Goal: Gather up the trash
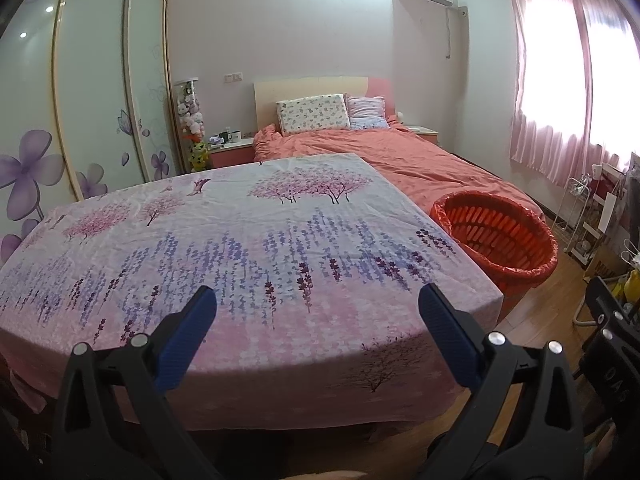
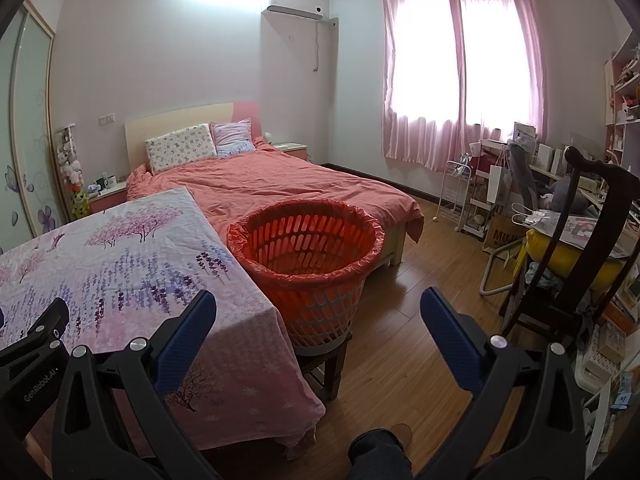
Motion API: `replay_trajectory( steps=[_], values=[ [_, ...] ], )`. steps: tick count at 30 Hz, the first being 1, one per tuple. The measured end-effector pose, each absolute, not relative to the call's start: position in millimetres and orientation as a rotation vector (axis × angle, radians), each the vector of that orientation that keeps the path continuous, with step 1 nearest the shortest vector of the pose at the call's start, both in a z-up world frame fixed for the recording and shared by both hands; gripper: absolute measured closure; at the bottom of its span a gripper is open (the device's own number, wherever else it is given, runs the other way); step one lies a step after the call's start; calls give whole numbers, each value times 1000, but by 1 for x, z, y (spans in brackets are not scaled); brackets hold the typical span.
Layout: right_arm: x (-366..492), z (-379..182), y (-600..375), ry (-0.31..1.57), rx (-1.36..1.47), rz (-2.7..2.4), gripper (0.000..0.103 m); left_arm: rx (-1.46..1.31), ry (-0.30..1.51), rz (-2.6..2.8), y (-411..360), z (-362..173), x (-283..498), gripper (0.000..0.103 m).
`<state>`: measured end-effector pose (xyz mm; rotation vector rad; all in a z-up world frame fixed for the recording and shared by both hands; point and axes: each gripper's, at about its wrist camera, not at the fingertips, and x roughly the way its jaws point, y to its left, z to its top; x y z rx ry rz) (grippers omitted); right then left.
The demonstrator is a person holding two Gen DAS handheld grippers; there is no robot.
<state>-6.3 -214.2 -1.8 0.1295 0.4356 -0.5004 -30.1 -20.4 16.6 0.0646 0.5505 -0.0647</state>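
Observation:
A round basket (image 2: 308, 252) lined with a red bag stands on a small stool to the right of a table (image 2: 120, 264) covered with a floral pink and purple cloth. The basket also shows in the left wrist view (image 1: 500, 236), beside the table (image 1: 240, 248). I see no trash on the cloth. My left gripper (image 1: 318, 304) is open and empty over the table's near edge. My right gripper (image 2: 318, 304) is open and empty, held in front of the basket above the floor. The left gripper's body shows at the lower left of the right wrist view.
A bed (image 2: 280, 184) with an orange-pink cover lies behind the table and basket. A dark wooden chair (image 2: 580, 248) with a yellow cushion and cluttered shelves stand at the right. A wardrobe (image 1: 80, 100) lines the left wall. Wooden floor (image 2: 420, 280) lies right of the basket.

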Motion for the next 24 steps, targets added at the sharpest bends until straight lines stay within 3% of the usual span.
replay_trajectory(
  steps=[24],
  values=[
    [1, -4, -208, 446, 131, -477, 2, 55, 566, -41, -12, 11, -25, 4]
  ],
)
